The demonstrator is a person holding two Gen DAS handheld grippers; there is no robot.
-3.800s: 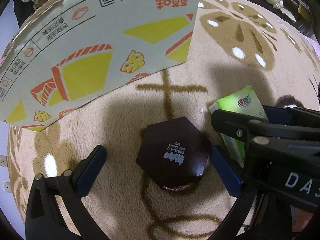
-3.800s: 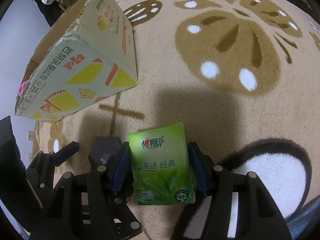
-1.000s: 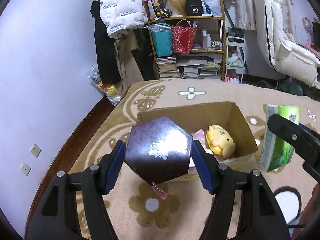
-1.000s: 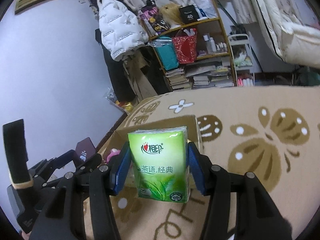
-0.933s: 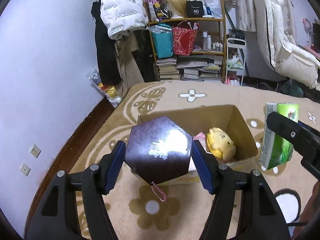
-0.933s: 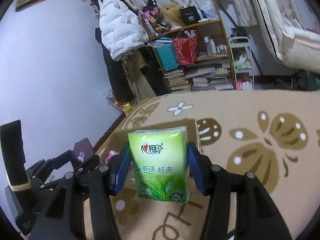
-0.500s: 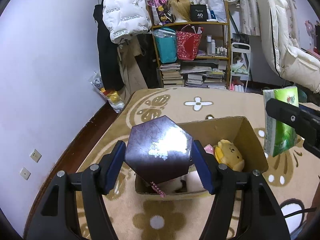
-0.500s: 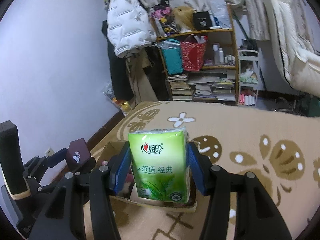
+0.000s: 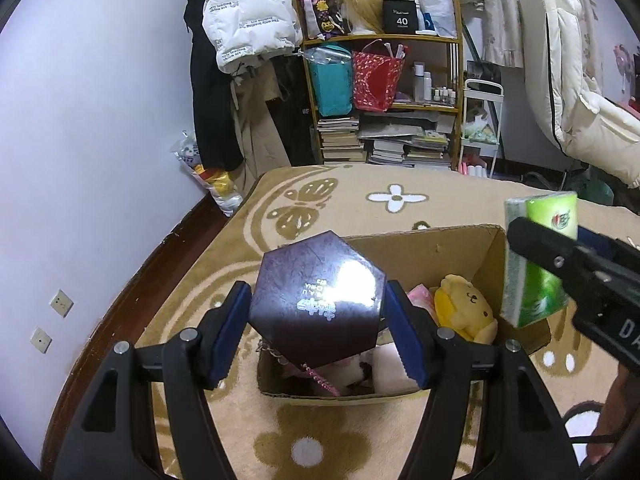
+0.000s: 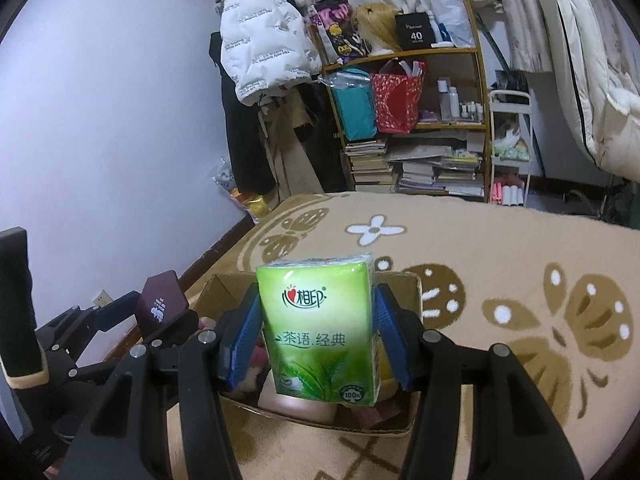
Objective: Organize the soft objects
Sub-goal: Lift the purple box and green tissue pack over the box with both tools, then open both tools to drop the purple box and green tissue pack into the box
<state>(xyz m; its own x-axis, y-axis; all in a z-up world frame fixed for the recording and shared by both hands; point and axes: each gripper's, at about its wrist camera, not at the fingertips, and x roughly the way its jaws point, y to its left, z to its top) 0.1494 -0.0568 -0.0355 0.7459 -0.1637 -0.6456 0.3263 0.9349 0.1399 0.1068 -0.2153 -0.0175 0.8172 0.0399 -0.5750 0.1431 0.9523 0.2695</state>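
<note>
Above the cardboard box [image 9: 486, 246], my left gripper [image 9: 318, 330] clamps the dark hexagonal case [image 9: 318, 298]. Beside it, my right gripper [image 10: 316, 336] squeezes the green tissue pack [image 10: 318, 330] upright.

The left tool [image 9: 318, 330] clamps a dark purple hexagonal box [image 9: 318, 298] between its blue pads [image 9: 230, 334], holding it above the near left part of an open cardboard box [image 9: 436, 246] that sits on a beige patterned rug [image 9: 396, 200]. A pink beaded string [image 9: 320, 376] dangles from under the hexagonal box. Inside the cardboard box lie a yellow plush toy [image 9: 466, 310] and something pink [image 9: 420, 294]. At the right edge, the right tool [image 9: 560, 258] grips a green tissue pack [image 9: 538, 258] over the box's right wall. A cluttered bookshelf [image 9: 384, 92] stands against the far wall.
</note>
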